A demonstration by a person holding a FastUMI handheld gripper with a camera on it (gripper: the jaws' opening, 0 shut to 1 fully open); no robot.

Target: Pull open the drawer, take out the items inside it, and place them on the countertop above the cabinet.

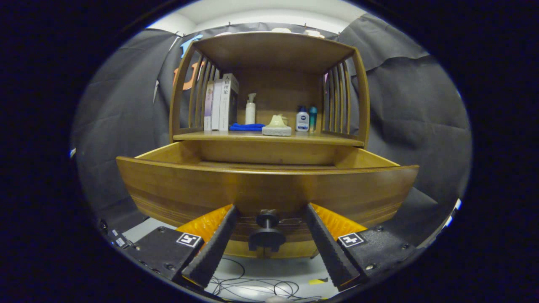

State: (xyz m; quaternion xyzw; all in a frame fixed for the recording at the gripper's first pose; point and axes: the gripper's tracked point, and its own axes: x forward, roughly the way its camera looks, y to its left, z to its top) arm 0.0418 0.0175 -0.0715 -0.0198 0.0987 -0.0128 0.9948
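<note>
The gripper [269, 210] hangs with jaws wide, its fingers flanking the dark knob [268, 229] at the middle of the pulled-out drawer [168, 185] front without touching it. The drawer's contents lie hidden behind that front; reaching in blind risks clipping its top edge or the shelf [269, 137] above.

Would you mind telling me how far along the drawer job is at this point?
The drawer already stands pulled out of the cabinet. The gripper is open, its fingers on either side of the dark knob without pressing it. The drawer's inside is hidden behind its front, so I cannot tell what remains there. A blue cloth, bottles and books sit on the countertop.
</note>
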